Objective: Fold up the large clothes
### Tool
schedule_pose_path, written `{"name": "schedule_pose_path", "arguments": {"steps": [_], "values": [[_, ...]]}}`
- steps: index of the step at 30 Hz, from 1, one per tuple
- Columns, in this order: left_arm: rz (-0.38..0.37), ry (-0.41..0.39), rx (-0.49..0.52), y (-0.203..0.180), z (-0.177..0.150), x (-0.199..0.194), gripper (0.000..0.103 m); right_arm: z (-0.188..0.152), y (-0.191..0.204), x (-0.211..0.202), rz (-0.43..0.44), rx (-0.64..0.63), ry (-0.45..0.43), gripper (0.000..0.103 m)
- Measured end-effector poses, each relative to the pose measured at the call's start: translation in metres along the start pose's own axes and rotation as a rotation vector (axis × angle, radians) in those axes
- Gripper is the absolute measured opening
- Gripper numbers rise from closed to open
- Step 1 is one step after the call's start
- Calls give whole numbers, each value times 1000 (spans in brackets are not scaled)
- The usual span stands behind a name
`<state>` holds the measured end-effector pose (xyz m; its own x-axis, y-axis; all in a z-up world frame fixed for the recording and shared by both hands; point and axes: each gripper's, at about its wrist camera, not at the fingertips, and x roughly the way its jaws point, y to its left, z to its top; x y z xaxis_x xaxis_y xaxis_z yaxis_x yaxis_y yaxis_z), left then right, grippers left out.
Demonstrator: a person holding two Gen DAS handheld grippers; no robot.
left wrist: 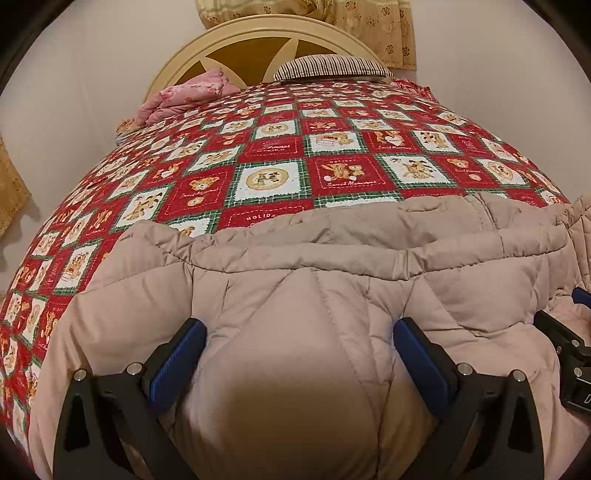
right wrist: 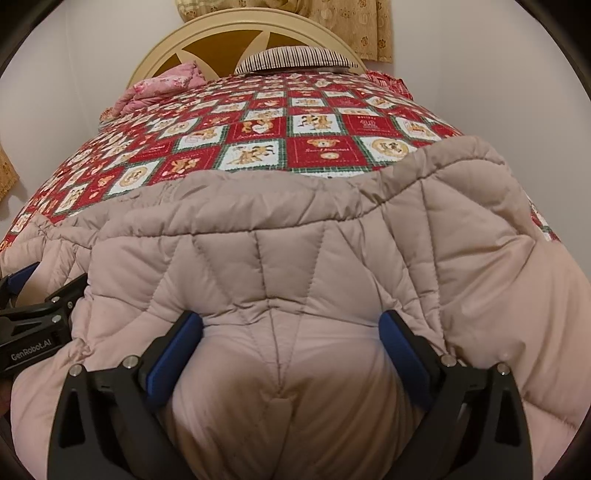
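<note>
- Lying across the near end of the bed, the beige quilted coat covers the red patchwork bedspread printed with teddy bears; both wrist views look over it toward the headboard.
- Far left of the left wrist view: a gold curtain edge against the pale wall.
- Left tool: blue-padded fingers stand wide apart, with a puffed bulge of coat swelling up between them. Fabric touches both pads, but the jaws are spread, not pinched together.
- Behind it, the coat's stitched hem ridge runs left to right across the bedspread.
- Right edge of the left wrist view: the right tool shows partly, sunk in coat folds just beside.
- Right wrist view, far left: the left tool's black body, lettered "GenRobot.AI", pokes out from under the coat edge.
- Right tool centre: fingers likewise wide apart, coat padding mounded between them and pressing on both blue pads.
- To the right, the coat drapes over the bed's side.
- Far end of bed: pink bundle of cloth at left, striped pillow in the middle, against the cream round headboard; gold patterned curtain hangs above to the right.
</note>
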<state>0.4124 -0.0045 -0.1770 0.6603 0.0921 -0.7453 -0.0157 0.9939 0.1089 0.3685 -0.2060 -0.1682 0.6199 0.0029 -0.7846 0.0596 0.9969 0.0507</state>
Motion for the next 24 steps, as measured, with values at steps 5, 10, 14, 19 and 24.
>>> {"name": "schedule_pose_path", "arguments": {"steps": [5, 10, 14, 19, 24], "values": [[-2, 0, -2, 1, 0, 0, 102, 0, -1, 2, -2, 1, 0, 99], [-3, 0, -4, 1, 0, 0, 102, 1, 2, 1, -20, -10, 6, 99], [-4, -1, -7, 3, 0, 0, 102, -1, 1, -28, -8, 35, -29, 97], [-14, -5, -16, 4, 1, 0, 102, -15, 21, -69, 129, 46, -126, 101], [-34, -11, -39, 8, 0, -3, 102, -36, 39, -44, 57, -45, -118, 102]]}}
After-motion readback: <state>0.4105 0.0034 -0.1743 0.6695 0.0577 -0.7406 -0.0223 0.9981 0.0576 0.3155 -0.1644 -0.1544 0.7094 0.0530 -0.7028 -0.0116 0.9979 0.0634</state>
